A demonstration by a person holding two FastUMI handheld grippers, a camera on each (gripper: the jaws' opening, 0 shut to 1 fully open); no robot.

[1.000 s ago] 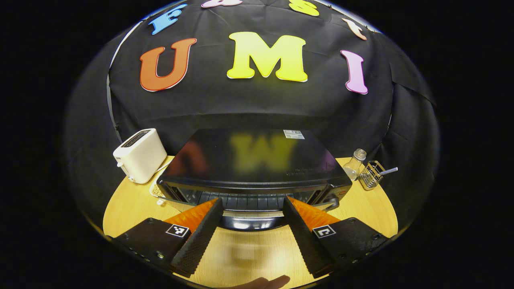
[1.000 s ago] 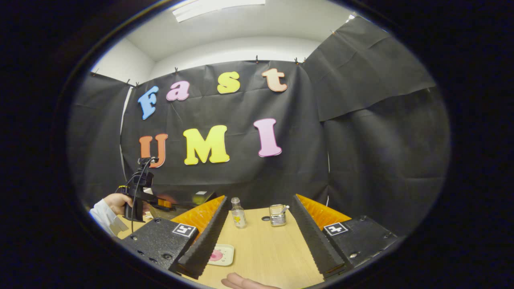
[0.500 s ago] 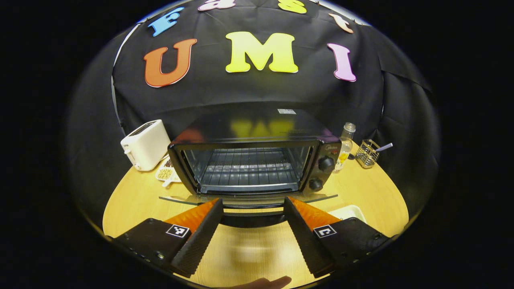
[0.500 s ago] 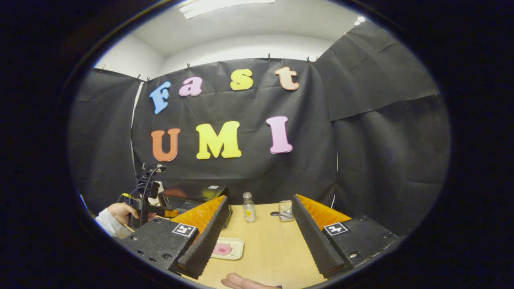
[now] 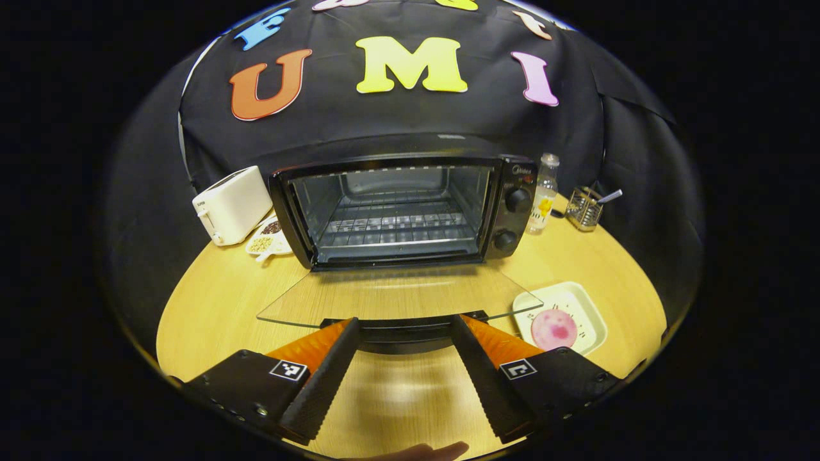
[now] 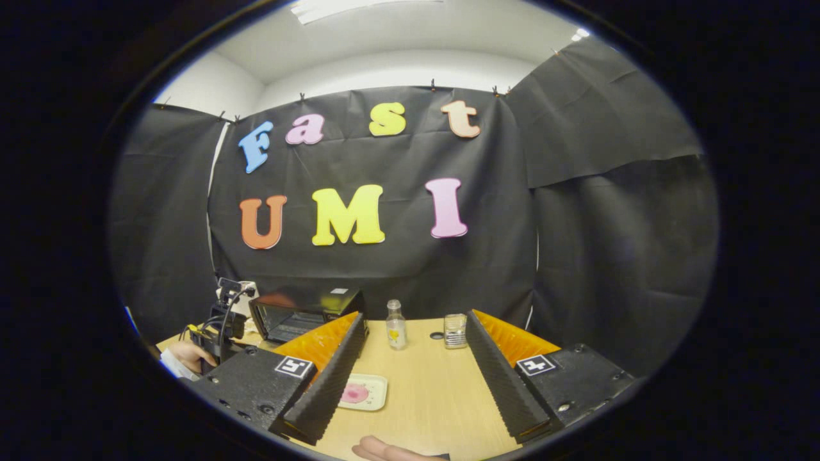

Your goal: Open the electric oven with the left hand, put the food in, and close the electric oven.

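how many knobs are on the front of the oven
2. Both sit on the control panel at the right side of the oven: the upper knob, and the lower knob just below it. None look hidden.

Left gripper view: low, near, facing the open electric oven (image 5: 397,211), right gripper view: farther back, rightward, facing the wall, shared: oven, plate (image 6: 365,392), bottle (image 6: 396,325).

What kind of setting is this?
Likely a staged kitchen counter in a recording booth: an open oven, a toaster and a plate of food sit on a wooden table backed by black cloth.
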